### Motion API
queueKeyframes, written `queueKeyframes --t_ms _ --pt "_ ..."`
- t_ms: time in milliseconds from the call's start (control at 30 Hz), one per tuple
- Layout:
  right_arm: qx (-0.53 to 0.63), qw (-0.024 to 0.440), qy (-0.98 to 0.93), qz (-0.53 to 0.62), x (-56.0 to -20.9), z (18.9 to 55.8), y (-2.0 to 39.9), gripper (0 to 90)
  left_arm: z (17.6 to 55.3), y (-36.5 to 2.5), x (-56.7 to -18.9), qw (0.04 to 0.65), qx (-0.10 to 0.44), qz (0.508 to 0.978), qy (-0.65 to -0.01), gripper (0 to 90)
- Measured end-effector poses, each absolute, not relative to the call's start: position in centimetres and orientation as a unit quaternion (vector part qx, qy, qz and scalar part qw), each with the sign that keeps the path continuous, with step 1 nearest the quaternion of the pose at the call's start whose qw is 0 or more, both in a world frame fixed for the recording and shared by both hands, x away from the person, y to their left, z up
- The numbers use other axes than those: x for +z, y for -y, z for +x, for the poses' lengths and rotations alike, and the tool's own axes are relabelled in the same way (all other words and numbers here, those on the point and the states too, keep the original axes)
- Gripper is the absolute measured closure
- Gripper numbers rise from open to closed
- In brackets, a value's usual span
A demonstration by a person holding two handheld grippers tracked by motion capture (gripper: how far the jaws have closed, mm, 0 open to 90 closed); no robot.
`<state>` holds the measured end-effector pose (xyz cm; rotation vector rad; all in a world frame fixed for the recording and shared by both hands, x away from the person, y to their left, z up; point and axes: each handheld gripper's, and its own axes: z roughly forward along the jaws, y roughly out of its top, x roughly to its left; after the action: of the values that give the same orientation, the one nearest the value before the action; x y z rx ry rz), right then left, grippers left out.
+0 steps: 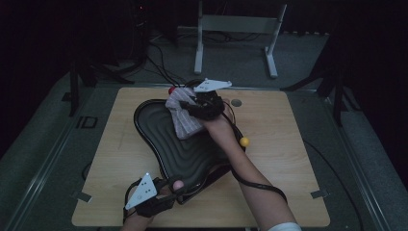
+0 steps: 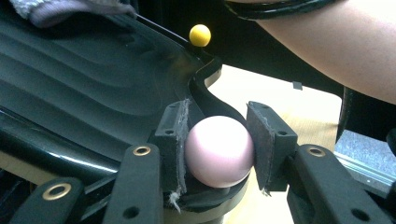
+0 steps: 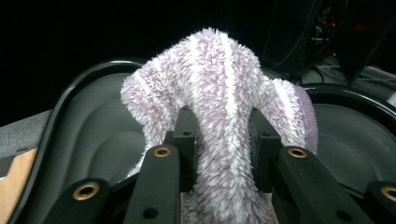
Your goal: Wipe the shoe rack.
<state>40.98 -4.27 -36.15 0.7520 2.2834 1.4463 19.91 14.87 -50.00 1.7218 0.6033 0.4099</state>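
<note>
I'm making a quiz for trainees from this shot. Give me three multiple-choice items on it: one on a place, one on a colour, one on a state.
1. Where is the striped sock?
A. Over the far part of the black tray
B. On the floor
C. On the bare wood at the table's near right corner

2. What colour is the ball between the left gripper's jaws?
A. Green
B. Pink
C. Blue

3. What is the state of the right gripper?
A. Open and empty
B. Shut on the sock
C. Shut on a yellow ball

Answers:
1 A: the high view shows the sock over the tray's far end.
2 B: the left gripper view shows a pale pink ball at the tray's rim, a pad on each side.
3 B: in the right gripper view, both pads press into the sock's fluffy fabric.
</note>
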Motion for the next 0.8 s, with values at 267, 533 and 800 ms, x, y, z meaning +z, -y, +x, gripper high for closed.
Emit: queueKeyframes --t_ms 267,533,800 --pt "0.492 0.154 -0.809 0.284 -38.3 42.3 3.7 70.2 19.9 -14.9 -50.0 0.595 0.175 0.740 -0.260 60.3" --pt "0.488 0.153 -0.812 0.282 -39.3 40.9 4.5 70.2 19.9 -14.9 -50.0 0.595 0.176 0.739 -0.262 60.3" --pt "0.494 0.143 -0.811 0.278 -41.0 38.7 6.2 70.2 19.9 -14.9 -50.0 0.595 0.175 0.740 -0.261 60.3"
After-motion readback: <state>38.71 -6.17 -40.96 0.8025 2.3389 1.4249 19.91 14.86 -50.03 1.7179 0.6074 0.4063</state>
